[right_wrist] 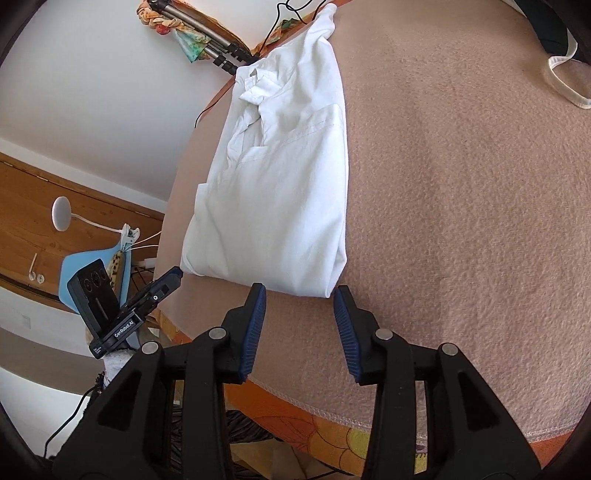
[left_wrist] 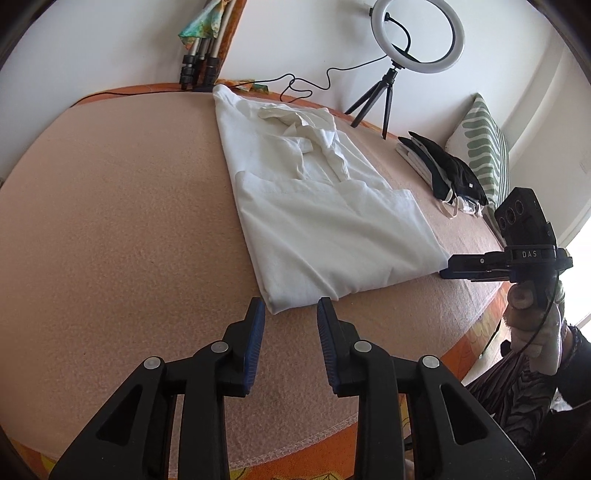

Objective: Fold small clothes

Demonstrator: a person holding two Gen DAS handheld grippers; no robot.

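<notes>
White collared shirt (left_wrist: 325, 206) lies folded into a long strip on the pink blanket (left_wrist: 110, 206), its near hem just ahead of the left gripper (left_wrist: 291, 306) and right gripper (right_wrist: 300, 291), both released and empty; the crosswise fold appears outstanding.

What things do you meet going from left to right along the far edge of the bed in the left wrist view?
Tripod legs → white shirt → ring light → dark folded clothes → striped pillow.
</notes>
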